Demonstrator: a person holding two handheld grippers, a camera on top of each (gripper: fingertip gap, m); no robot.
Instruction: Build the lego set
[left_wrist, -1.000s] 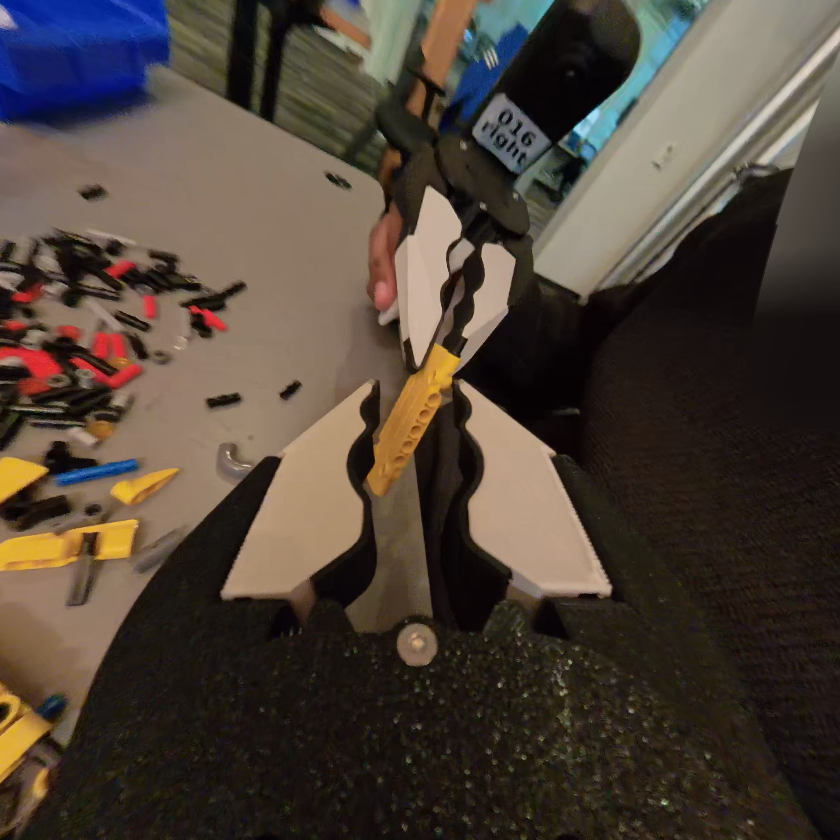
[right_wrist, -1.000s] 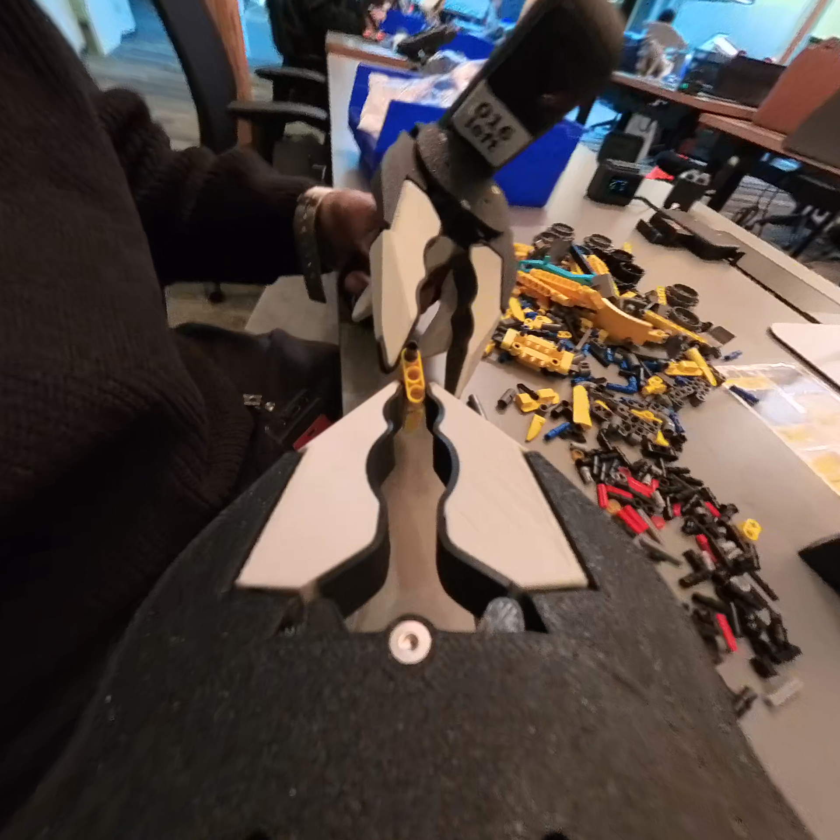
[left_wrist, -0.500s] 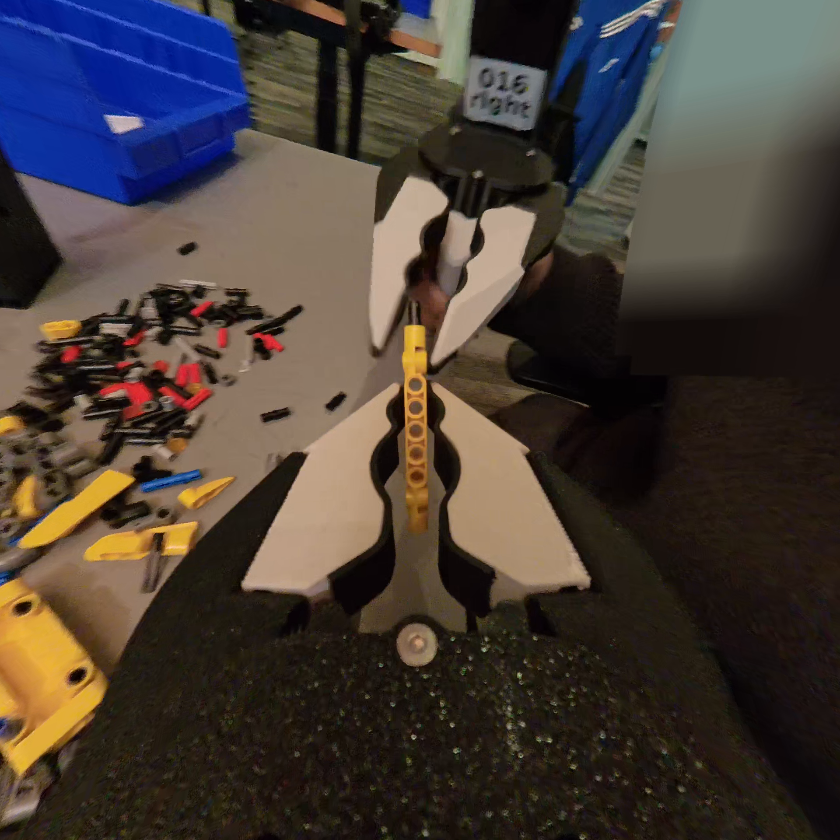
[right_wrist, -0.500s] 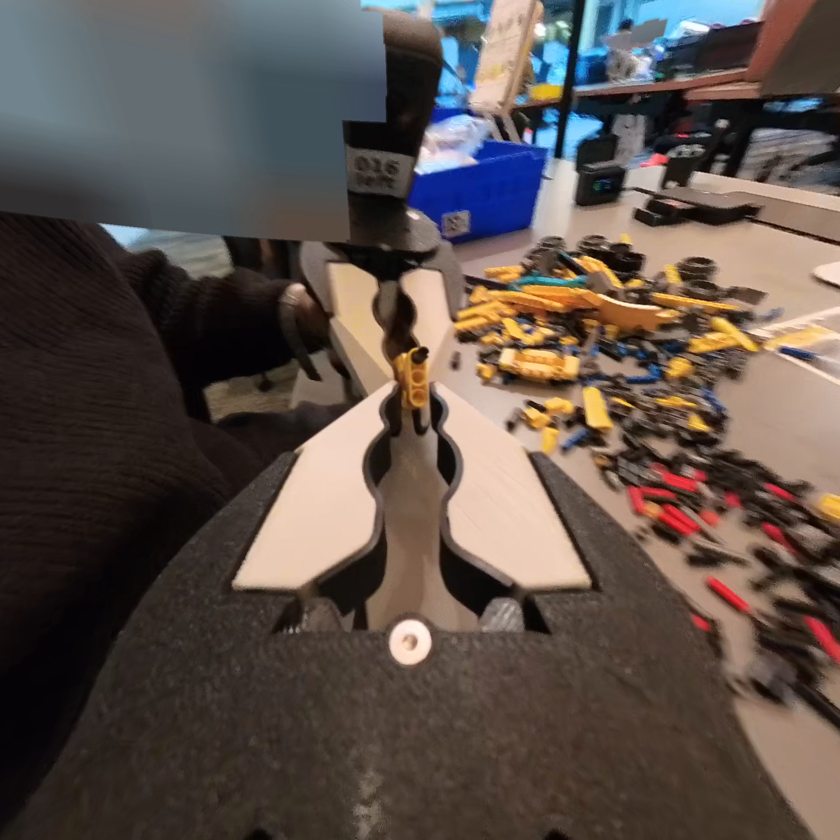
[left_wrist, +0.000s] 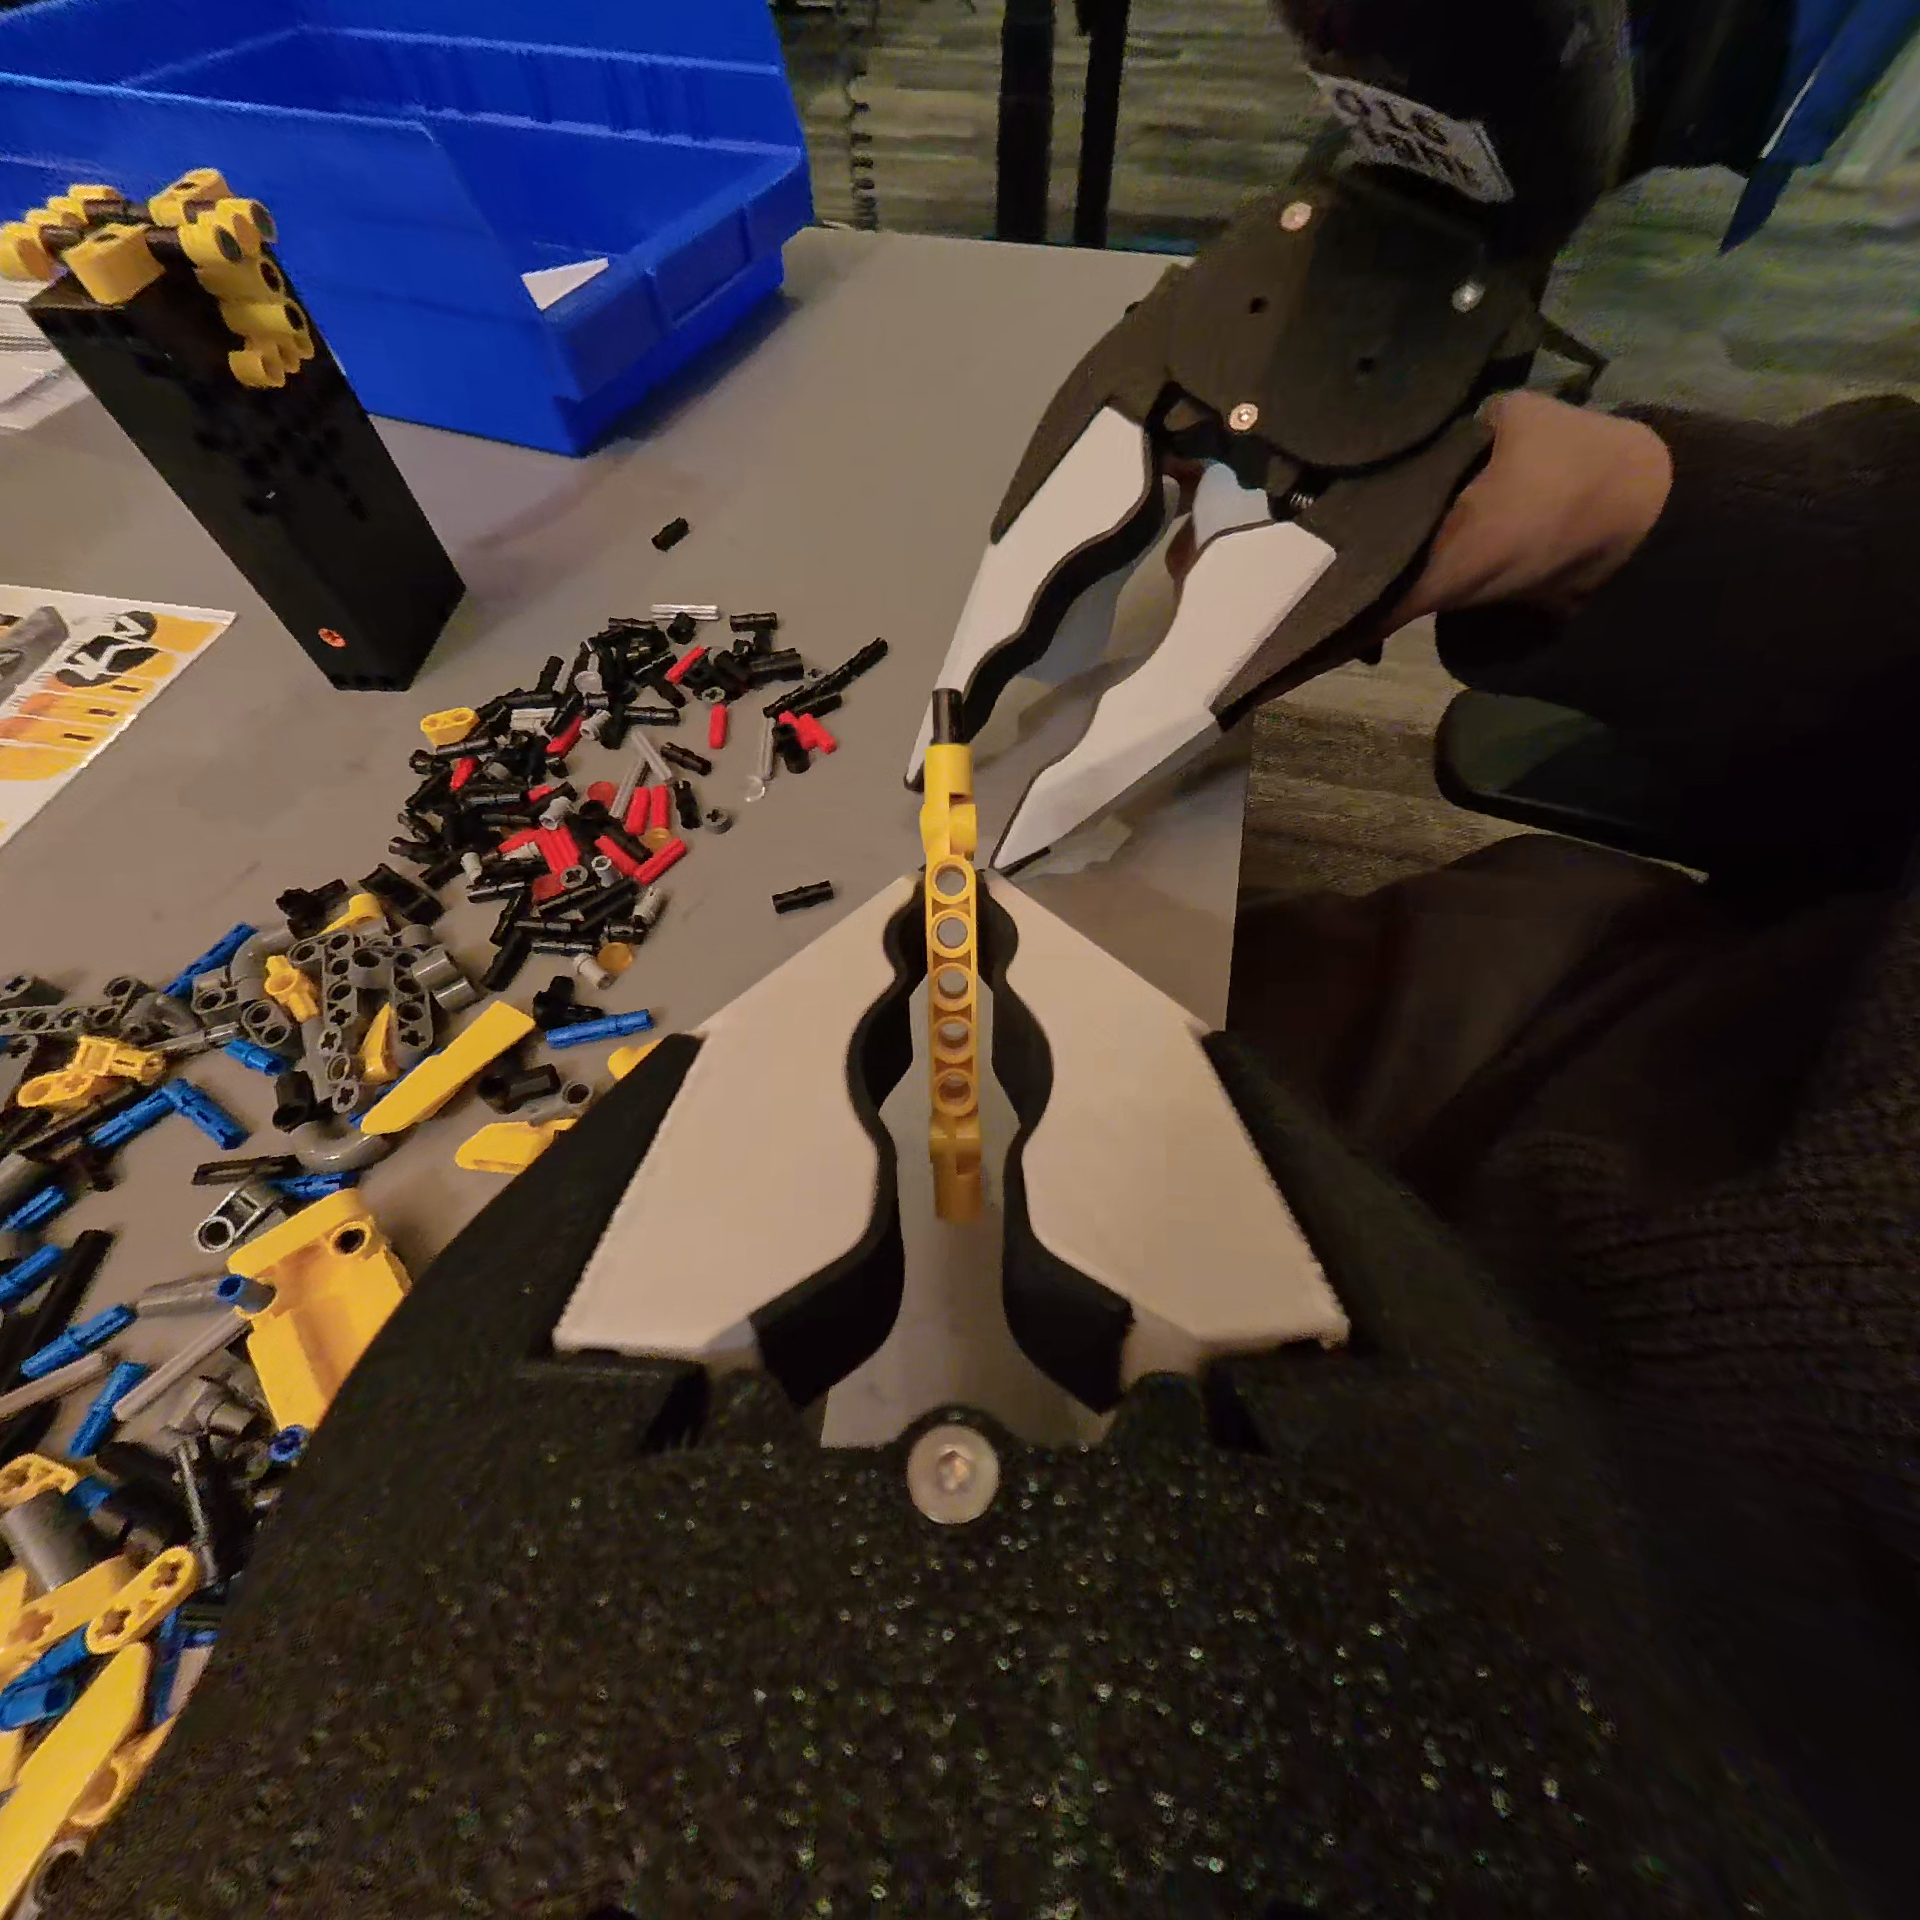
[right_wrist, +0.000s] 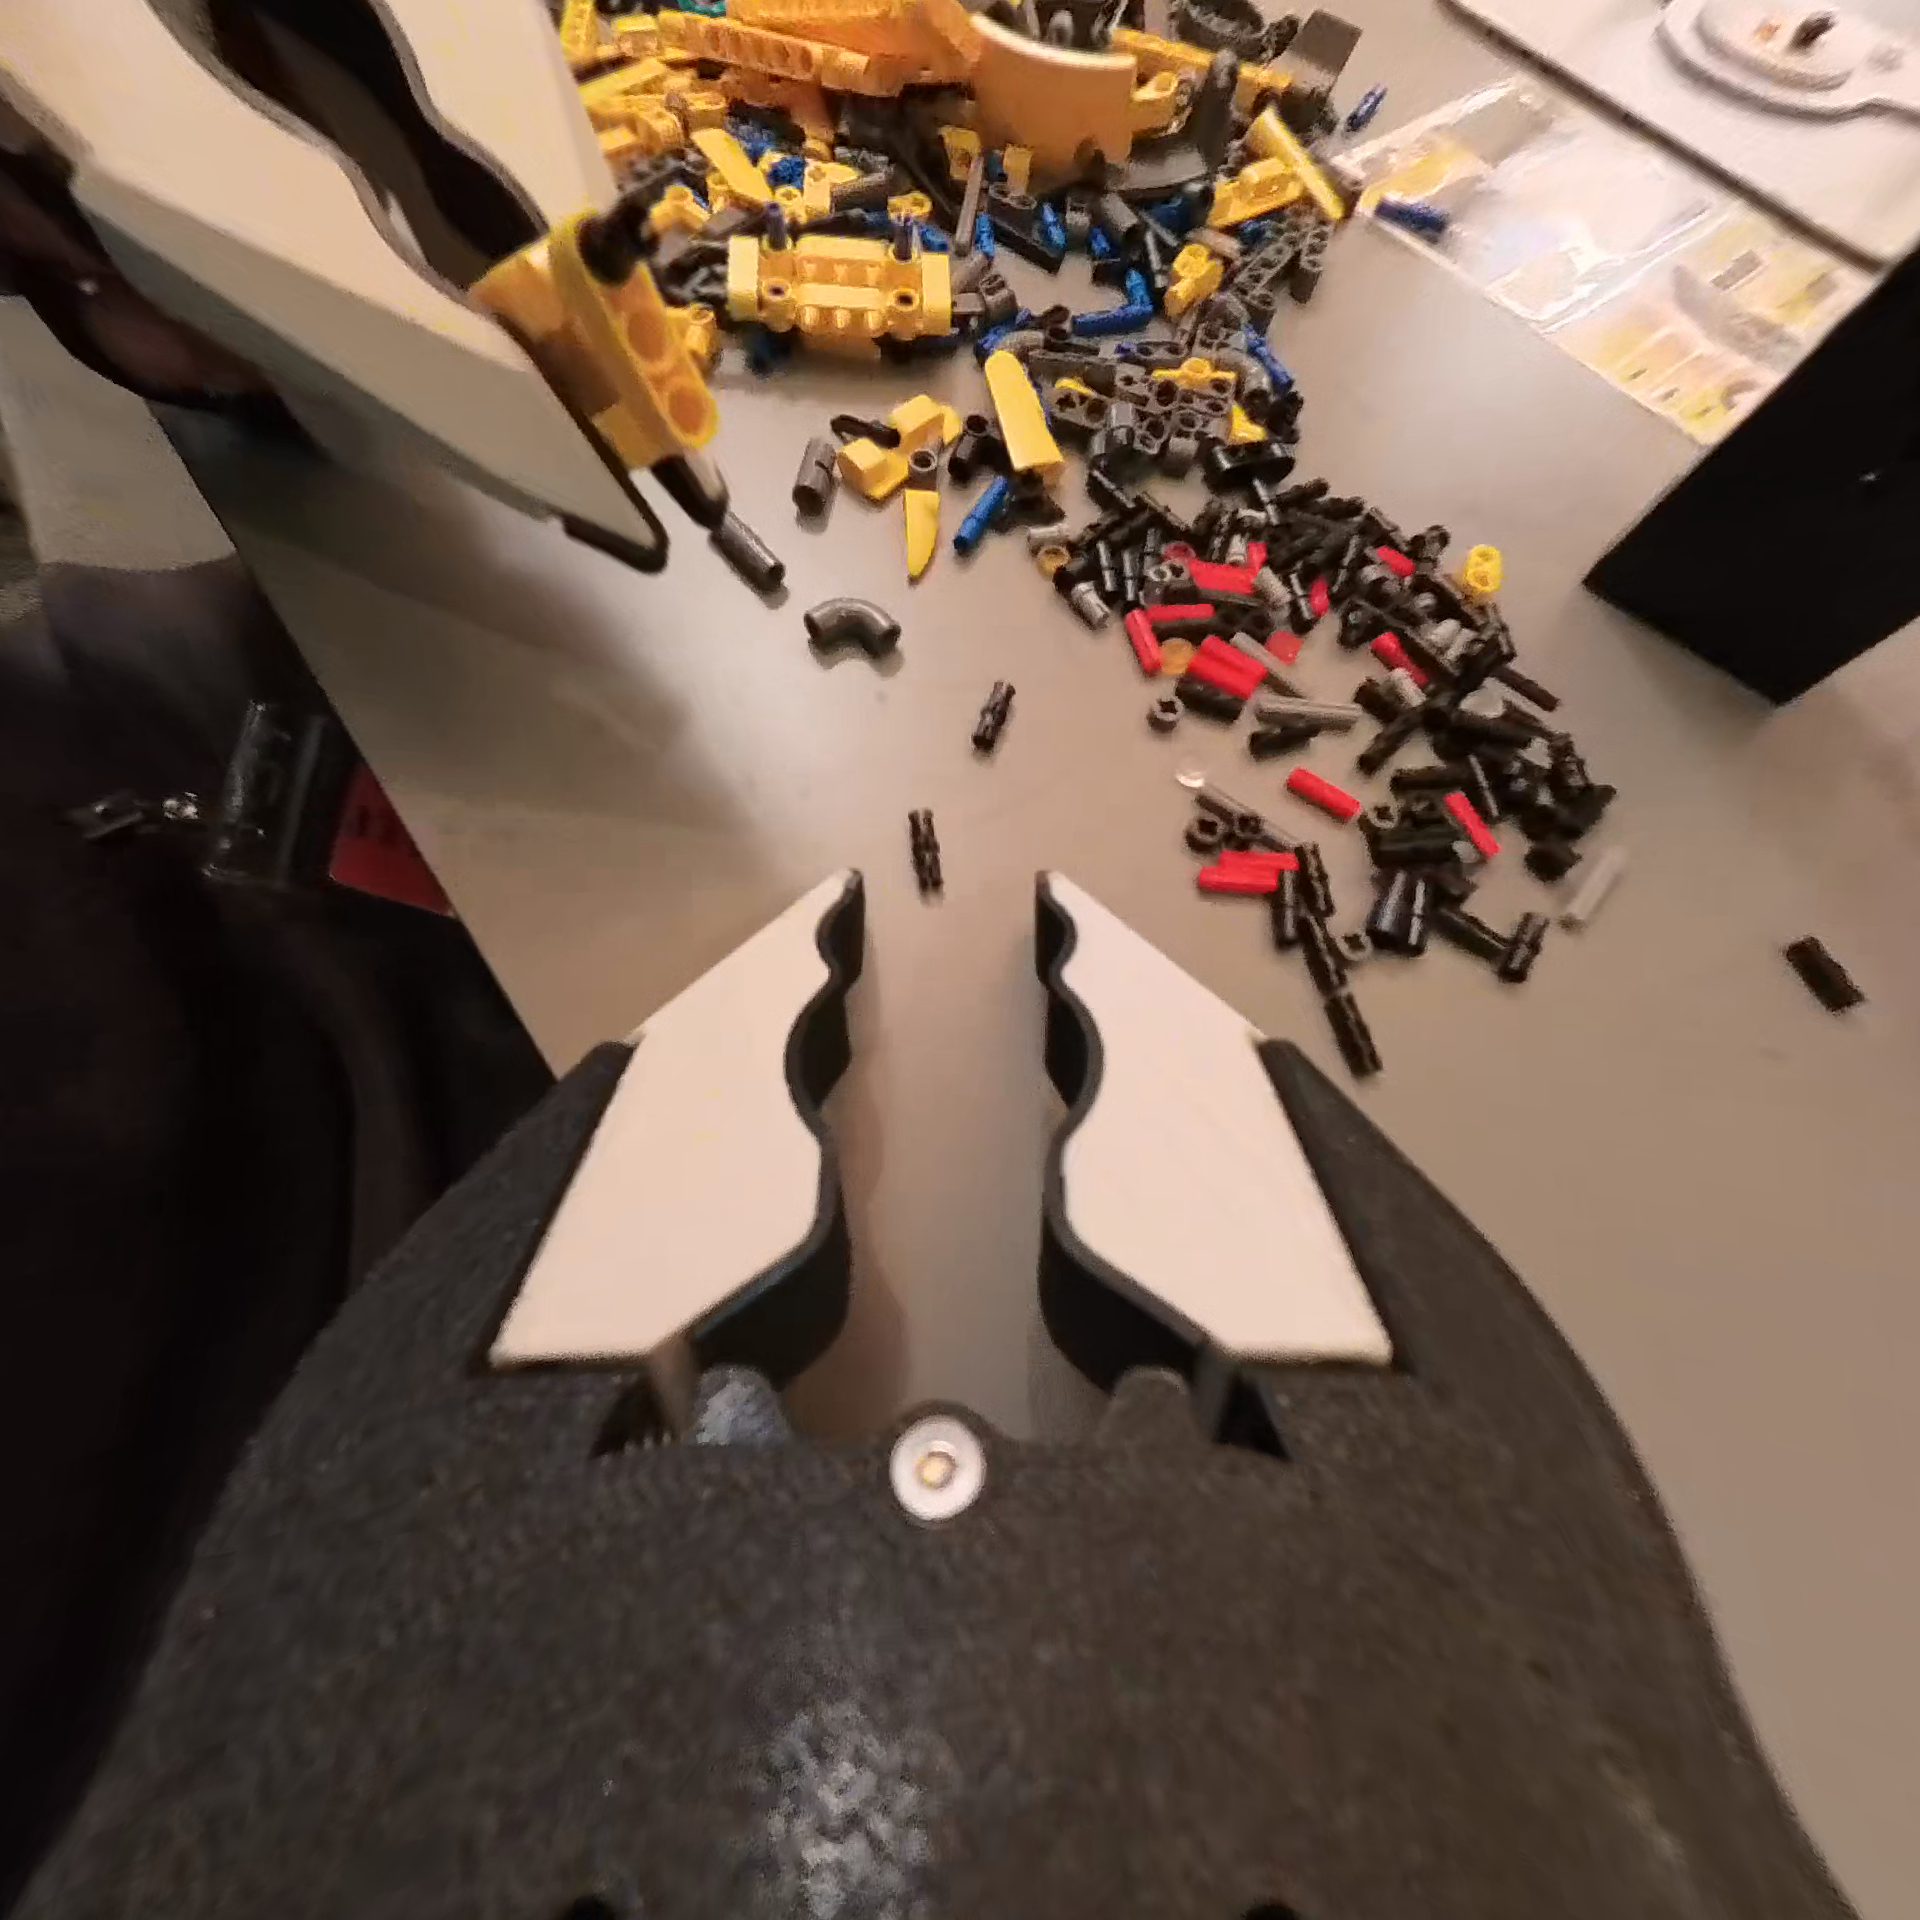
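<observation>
My left gripper is shut on a yellow beam with holes, held upright above the near edge of the grey table. A short black pin sticks out of the beam's far end. My right gripper is open and empty, low over the table, with a small black pin lying just ahead of its tips. In the left wrist view the right gripper stands open, with its tips beside the beam's far end. In the right wrist view the left gripper shows at the upper left with the beam.
A heap of black and red pins lies right of my right gripper. Yellow, blue and grey parts lie farther back. A blue bin, a black block tower and a printed sheet stand at the left. The table edge runs at my right. The grippers' ends are close to 7 cm from one another.
My right gripper has let go of the beam's far end, opened and drawn back, tilting down over the table. My left gripper still holds the beam.
</observation>
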